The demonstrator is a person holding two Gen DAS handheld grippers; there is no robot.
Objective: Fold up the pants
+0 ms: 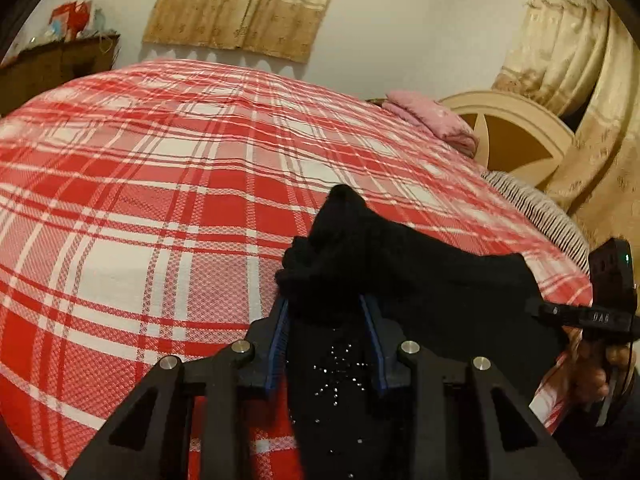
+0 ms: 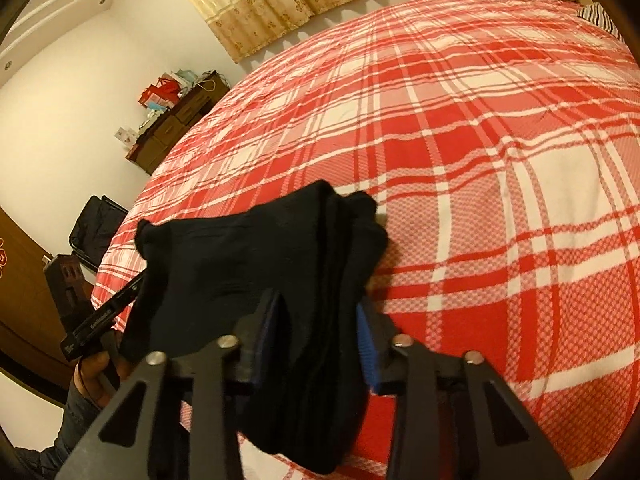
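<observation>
The black pants (image 1: 400, 264) hang above the red and white plaid bed, stretched between my two grippers. My left gripper (image 1: 328, 316) is shut on one bunched end of the pants; small sparkling dots show on the cloth below its fingers. My right gripper (image 2: 320, 320) is shut on the other bunched end of the pants (image 2: 280, 240), which droops down between its blue-padded fingers. The right gripper also shows at the right edge of the left wrist view (image 1: 600, 312), and the left gripper at the left of the right wrist view (image 2: 96, 320).
The plaid bed (image 1: 160, 180) fills both views. A folded pink blanket (image 1: 432, 120) and a striped cloth (image 1: 536, 208) lie near the headboard (image 1: 516, 136). A dark dresser (image 2: 176, 120) with clutter stands by the wall. Curtains hang behind.
</observation>
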